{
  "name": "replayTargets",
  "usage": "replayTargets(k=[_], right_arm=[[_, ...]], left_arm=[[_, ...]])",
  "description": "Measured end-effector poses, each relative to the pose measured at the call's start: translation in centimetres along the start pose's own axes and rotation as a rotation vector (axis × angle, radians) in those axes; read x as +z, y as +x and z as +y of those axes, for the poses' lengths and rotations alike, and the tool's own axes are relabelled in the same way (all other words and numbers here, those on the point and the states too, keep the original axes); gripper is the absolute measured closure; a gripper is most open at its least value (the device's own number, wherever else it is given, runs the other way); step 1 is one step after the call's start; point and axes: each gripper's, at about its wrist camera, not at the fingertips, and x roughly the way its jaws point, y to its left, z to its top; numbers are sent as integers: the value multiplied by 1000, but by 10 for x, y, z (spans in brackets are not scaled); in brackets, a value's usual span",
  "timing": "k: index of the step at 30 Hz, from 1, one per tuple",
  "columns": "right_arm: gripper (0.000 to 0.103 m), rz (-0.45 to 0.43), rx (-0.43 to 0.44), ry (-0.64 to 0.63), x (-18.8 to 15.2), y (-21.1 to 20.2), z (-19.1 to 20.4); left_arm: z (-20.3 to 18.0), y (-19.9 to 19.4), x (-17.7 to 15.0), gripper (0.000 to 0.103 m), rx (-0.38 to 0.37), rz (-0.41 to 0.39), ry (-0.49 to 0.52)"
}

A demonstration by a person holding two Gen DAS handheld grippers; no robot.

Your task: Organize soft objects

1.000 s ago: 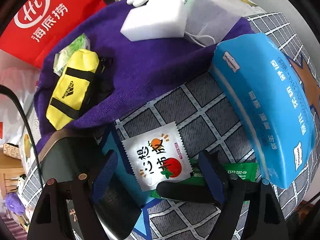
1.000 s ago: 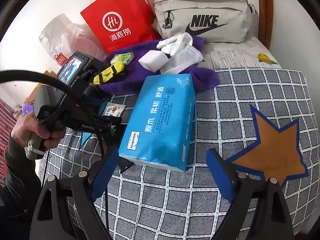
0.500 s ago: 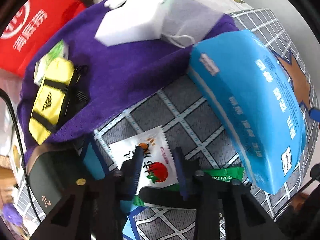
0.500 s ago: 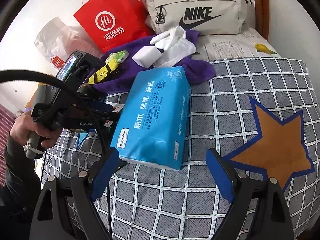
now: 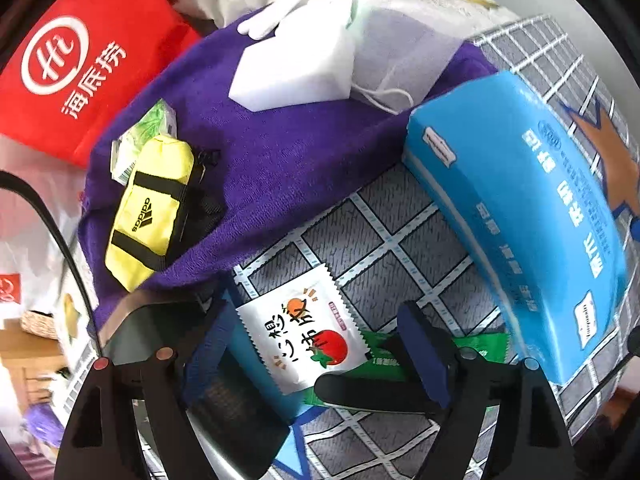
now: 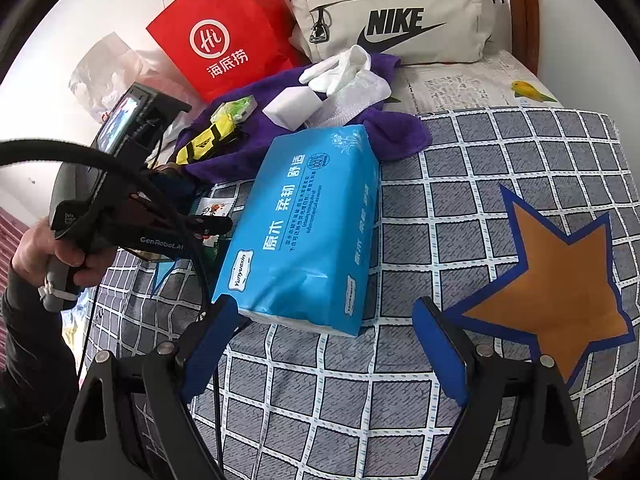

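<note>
My left gripper [image 5: 316,356] is open, its blue pads on either side of a white sachet with a tomato print [image 5: 306,336] lying on the checked bedspread [image 5: 372,240]. A green packet [image 5: 478,350] lies beside it. My right gripper [image 6: 320,344] is open and empty, just in front of a blue tissue pack [image 6: 308,224], which also shows in the left wrist view [image 5: 532,208]. A purple towel [image 5: 272,132] carries a yellow mini bag [image 5: 154,204], a white sponge block [image 5: 296,64] and white cloths [image 5: 400,48].
A red paper bag [image 6: 224,36] and a beige Nike bag [image 6: 396,16] stand at the back by the wall. An orange star [image 6: 560,276] is printed on the bedspread at right. A dark device [image 5: 152,328] lies under my left gripper.
My left gripper closed on the sachet half a second ago and has opened again, the sachet staying on the bedspread. My right gripper has come closer to the tissue pack.
</note>
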Motion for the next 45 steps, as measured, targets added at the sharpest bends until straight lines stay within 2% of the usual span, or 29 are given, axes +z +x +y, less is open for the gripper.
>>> replayTargets(k=[7,8,10,11,13,14,15,16,19,22,27,29,30,32,34,36,37,40,42,45], right_arm=[[15,-9,22,8,-2,-2,-6],[15,-11,24,13,-2,-2,-9],[15,-12,27,21,-1,-2,-13],[15,-13,29,26,-2,-2,-15],[15,-14,30,29,-2,-2,-18],[15,-15,30,31,-3,-2,-19],[15,-16,29,33,-4,-3,-20],[15,-17,31,35,-4,-3,-21],[15,-13,32,41,-6,-2,-23],[15,-13,36,41,-7,-2,-22],[15,-21,40,28,-7,-5,-18],[15,-22,41,27,-8,-6,-17],[15,-21,44,26,-8,-6,-17],[15,-22,47,22,-8,-6,-16],[15,-21,50,18,-9,-5,-15],[15,-19,53,16,-9,-5,-15],[15,-18,53,16,-9,-4,-15],[15,-19,57,13,-10,-5,-15],[15,-22,57,9,-10,-7,-16],[15,-27,52,11,-12,-9,-19]], left_arm=[[-21,14,16,19,55,95,51],[-21,17,18,23,56,111,51],[-19,21,21,42,42,133,36],[-18,21,21,56,22,137,32],[-18,19,21,62,-56,142,23],[-18,18,19,72,-86,142,18],[-21,17,18,93,-81,136,24],[-18,13,14,99,-75,129,31],[-19,11,14,98,-29,142,21],[-26,3,5,99,-23,135,35],[-39,-16,6,100,-13,94,36],[-31,-30,8,100,-6,72,25],[-13,-33,16,97,-9,62,25],[-13,-41,15,96,-14,63,49],[-11,-42,14,84,29,55,42],[-11,-37,15,43,64,72,49],[-11,-33,16,36,69,81,48],[-19,-20,21,30,68,96,70],[-22,-16,27,22,96,113,105],[-22,-11,35,19,89,146,150]])
